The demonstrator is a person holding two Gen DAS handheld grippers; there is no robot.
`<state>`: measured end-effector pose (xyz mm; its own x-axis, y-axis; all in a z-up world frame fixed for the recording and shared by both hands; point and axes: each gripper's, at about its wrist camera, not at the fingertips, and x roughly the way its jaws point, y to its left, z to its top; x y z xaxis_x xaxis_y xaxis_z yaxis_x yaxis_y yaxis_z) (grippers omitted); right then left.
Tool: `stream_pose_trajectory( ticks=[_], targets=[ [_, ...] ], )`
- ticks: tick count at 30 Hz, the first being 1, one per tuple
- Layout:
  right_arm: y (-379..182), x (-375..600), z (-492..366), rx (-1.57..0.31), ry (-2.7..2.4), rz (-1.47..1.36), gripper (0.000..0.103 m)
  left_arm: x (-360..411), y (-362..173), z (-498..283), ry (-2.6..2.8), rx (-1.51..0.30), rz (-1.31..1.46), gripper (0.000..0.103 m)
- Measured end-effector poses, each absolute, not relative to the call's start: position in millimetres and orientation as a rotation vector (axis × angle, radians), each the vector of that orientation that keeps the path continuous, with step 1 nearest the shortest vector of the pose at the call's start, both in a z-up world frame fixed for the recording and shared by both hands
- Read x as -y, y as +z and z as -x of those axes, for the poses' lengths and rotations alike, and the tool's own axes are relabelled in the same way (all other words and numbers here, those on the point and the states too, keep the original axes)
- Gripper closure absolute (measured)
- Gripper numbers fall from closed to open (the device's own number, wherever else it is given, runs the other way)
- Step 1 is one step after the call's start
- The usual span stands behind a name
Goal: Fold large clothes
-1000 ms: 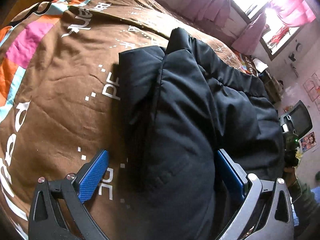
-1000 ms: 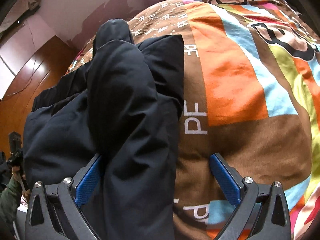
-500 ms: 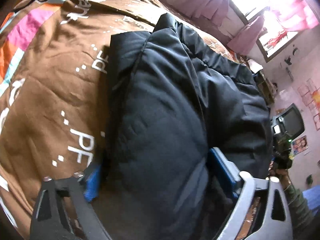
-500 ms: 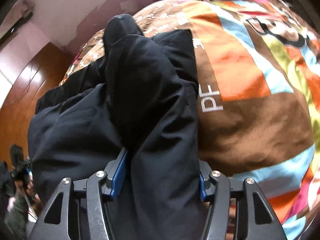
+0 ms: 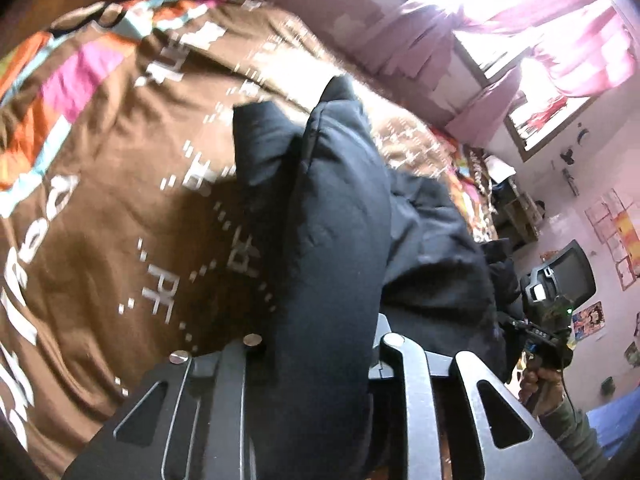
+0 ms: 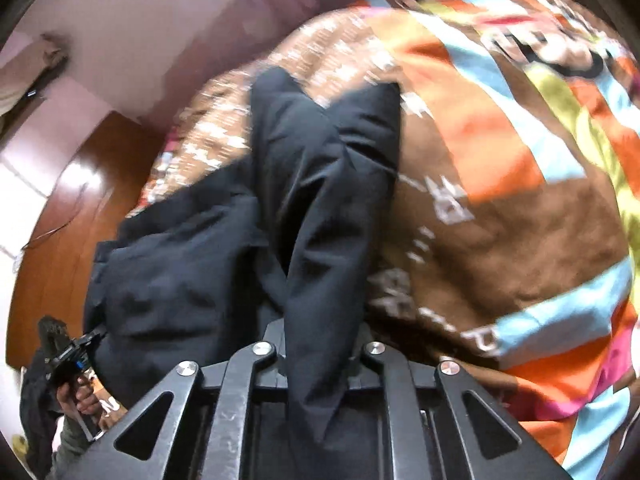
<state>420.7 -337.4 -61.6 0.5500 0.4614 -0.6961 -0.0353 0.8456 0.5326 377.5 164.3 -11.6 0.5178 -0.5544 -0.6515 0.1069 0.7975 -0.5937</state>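
Here a black padded jacket [image 5: 336, 216] is seen on a bed covered by a brown bedspread [image 5: 100, 208] with white lettering and orange, pink and light-blue blocks. The left tongs [image 5: 320, 360] have just been closing and are clenched on a thick fold of the jacket, which is raised off the bedspread between the jaws. The right tongs [image 6: 320, 352] have likewise just been closing and are clamped on another fold of the same jacket [image 6: 320, 208], with black fabric bunched between the jaws. The rest of the garment is spread over the bed's edge. Pink curtains [image 5: 560, 52] are hung at a bright window.
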Motion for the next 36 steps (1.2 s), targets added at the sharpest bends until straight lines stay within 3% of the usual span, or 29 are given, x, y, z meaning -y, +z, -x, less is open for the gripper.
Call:
stream_pose_trajectory(
  ticks=[7,15,20,24,28,31,33,35,36],
  targets=[
    [27,292,-453,-0.778,0.406,-0.409,0.092,-159,61,-404,-0.422,-0.787,0.508,0.088],
    [53,235,-520,-0.676,0.48,-0.388,0.092,-191,108,-424,-0.319,-0.638,0.459,0.088],
    [31,201,-555,-0.711,0.47,-0.358,0.092,-219,77,-439,-0.227,-0.665,0.501,0.088],
    [-10,183,-573,-0.802,0.379,-0.261,0.092,-237,18,-455,-0.134,-0.781,0.558,0.088],
    [-32,197,-577,-0.83,0.327,-0.256,0.089,-252,-16,-453,-0.115,-0.8,0.611,0.083],
    [-38,206,-577,-0.848,0.3,-0.236,0.082,-253,-17,-451,-0.097,-0.816,0.589,0.072],
    [-43,211,-577,-0.869,0.289,-0.231,0.072,-251,-16,-452,-0.061,-0.841,0.571,0.064],
    [-43,211,-572,-0.874,0.277,-0.229,0.042,-247,-16,-452,-0.021,-0.873,0.555,0.052],
    [-43,210,-569,-0.873,0.272,-0.226,0.038,-246,-15,-452,-0.003,-0.886,0.55,0.05]
  ],
)
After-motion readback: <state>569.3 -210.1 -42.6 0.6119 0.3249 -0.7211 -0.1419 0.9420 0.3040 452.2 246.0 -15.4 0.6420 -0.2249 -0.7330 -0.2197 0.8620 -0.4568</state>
